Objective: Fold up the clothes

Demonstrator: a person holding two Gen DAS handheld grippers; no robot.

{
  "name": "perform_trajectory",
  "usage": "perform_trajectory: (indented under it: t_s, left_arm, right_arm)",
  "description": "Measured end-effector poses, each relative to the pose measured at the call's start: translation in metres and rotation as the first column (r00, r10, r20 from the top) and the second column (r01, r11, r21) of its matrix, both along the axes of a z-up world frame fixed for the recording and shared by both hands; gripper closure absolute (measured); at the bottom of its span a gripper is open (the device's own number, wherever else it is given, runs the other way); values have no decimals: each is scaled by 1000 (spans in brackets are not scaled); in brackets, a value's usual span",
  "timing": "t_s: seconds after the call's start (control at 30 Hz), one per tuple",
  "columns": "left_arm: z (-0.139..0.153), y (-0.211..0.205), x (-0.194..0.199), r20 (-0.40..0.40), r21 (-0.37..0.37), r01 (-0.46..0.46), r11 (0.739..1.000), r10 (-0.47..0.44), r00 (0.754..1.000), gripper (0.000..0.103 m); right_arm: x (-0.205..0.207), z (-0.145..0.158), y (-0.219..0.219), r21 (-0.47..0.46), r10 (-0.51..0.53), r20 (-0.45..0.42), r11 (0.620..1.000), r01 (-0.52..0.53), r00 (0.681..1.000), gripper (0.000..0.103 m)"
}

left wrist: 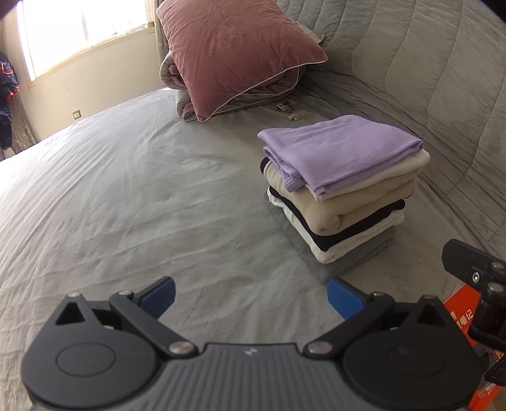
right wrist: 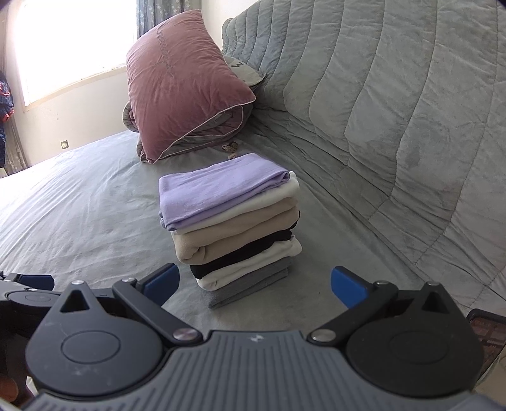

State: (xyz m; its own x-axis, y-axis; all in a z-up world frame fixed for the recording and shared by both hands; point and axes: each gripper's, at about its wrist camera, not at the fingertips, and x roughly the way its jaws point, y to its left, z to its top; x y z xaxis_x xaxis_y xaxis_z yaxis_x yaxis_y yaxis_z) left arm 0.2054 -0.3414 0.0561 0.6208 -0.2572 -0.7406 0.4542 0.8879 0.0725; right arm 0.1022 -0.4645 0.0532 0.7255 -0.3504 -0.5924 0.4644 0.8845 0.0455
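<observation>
Nearest in each wrist view is the gripper itself: the left gripper (left wrist: pixel 250 295) has its blue pads (left wrist: pixel 159 294) spread wide with nothing between them, hovering over bare grey bed sheet (left wrist: pixel 126 205); the right gripper (right wrist: pixel 254 286) is likewise spread wide and holds nothing, its gap framing the base of the stack of folded clothes (right wrist: pixel 234 227); part of the other gripper shows at the edge of each view, and an orange box (left wrist: pixel 465 316) lies at the lower right of the left view. Beyond the fingers, the stack rests on the sheet, touched by neither gripper; from the bottom it comprises grey, white, black, beige and cream layers, topped by a lilac garment (left wrist: pixel 341 151). Beside it to the right rises a quilted grey cover (right wrist: pixel 395 110). Farther back, a pink pillow (left wrist: pixel 234 53) leans on a folded grey quilt (right wrist: pixel 205 136); small brownish objects (left wrist: pixel 289 110), not identifiable, lie between pillow and stack. Farthest is a bright window (left wrist: pixel 85 25).
</observation>
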Motion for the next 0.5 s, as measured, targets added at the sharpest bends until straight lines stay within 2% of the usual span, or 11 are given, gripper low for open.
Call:
perform_trajectory:
  t_s: [0.5]
  left_arm:
    - [-1,-5,-4,2,25,18,1000,-18,1000,1]
  right_arm:
    - [-1,1,3,3,16,5,1000,-16,1000,0]
